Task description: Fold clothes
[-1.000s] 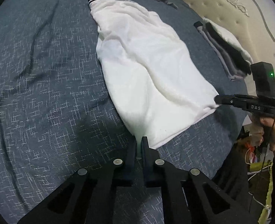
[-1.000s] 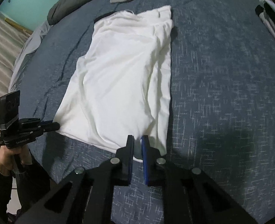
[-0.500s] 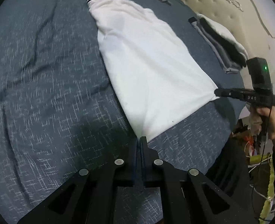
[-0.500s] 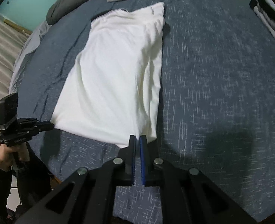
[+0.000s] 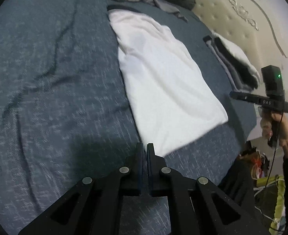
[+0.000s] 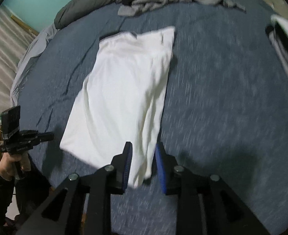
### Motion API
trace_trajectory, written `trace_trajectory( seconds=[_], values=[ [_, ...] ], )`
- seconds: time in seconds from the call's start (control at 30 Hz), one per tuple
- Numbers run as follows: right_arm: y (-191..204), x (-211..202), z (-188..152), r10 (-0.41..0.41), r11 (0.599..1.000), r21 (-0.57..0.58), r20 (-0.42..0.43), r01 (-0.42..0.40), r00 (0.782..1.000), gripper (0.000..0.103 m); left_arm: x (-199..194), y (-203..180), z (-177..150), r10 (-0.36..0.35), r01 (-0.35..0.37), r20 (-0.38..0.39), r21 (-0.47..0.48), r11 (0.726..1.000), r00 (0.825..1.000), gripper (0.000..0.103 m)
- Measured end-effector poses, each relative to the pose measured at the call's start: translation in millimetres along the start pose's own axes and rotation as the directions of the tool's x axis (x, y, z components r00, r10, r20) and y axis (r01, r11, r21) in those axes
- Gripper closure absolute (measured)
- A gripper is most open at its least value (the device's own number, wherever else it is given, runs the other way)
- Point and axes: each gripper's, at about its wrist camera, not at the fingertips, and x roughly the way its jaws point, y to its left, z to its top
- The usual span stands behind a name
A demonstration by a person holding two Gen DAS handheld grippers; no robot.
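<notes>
White garment (image 5: 163,82) lies flat, folded lengthwise into a long strip, on the blue bedspread (image 5: 46,78); from the left wrist view it runs from 12 o'clock down toward 5 o'clock. Left gripper (image 5: 144,146): fingers nearly together with only a thin slit between them, nothing in it; tips sit just off the garment's near corner, over bare bedspread. Right gripper (image 6: 143,146): fingers apart, blue pads (image 6: 160,168) visible, straddling the garment's near right corner; the cloth lies between the fingers, but whether they touch it I cannot tell. In the right wrist view the garment (image 6: 124,98) extends toward 12 o'clock. Folded stack (image 5: 235,62) of grey, black and white clothes at 2 o'clock, well apart from the garment. Crumpled grey clothing (image 6: 173,0) at 12 o'clock by the far edge. Both views motion-blurred.
</notes>
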Motion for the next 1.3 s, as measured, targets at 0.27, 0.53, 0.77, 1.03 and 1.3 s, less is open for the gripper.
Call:
trace_trajectory(
  seconds=[0.27,0.53,0.77,1.03,1.3],
  values=[
    [15.7,9.0,86.8,-0.033,0.997,-0.059,0.125,0.041,0.992,0.078,12.7,10.4,28.2,0.008,-0.008,0.043,0.001,1.000,0.999,0.099],
    [50.0,59.4,163.4,-0.081,0.983,-0.151,0.127,0.100,0.989,0.073,30.4,22.7,44.9,-0.018,0.018,0.063,0.010,1.000,0.998,0.099],
    [100.3,106.1,215.5,-0.110,0.953,-0.271,0.104,0.135,0.988,0.066,29.1,53.4,52.6,-0.021,0.027,0.110,-0.051,0.998,0.994,0.099],
    [146.8,158.2,239.5,-0.143,0.933,-0.326,0.054,0.153,0.988,0.063,17.7,70.6,57.6,-0.011,0.023,0.139,-0.088,0.996,0.990,0.099],
    [160.1,194.6,248.7,-0.223,0.916,-0.338,0.025,0.218,0.974,0.063,15.4,67.5,58.3,-0.020,0.032,0.144,-0.079,0.996,0.989,0.099]
  ],
)
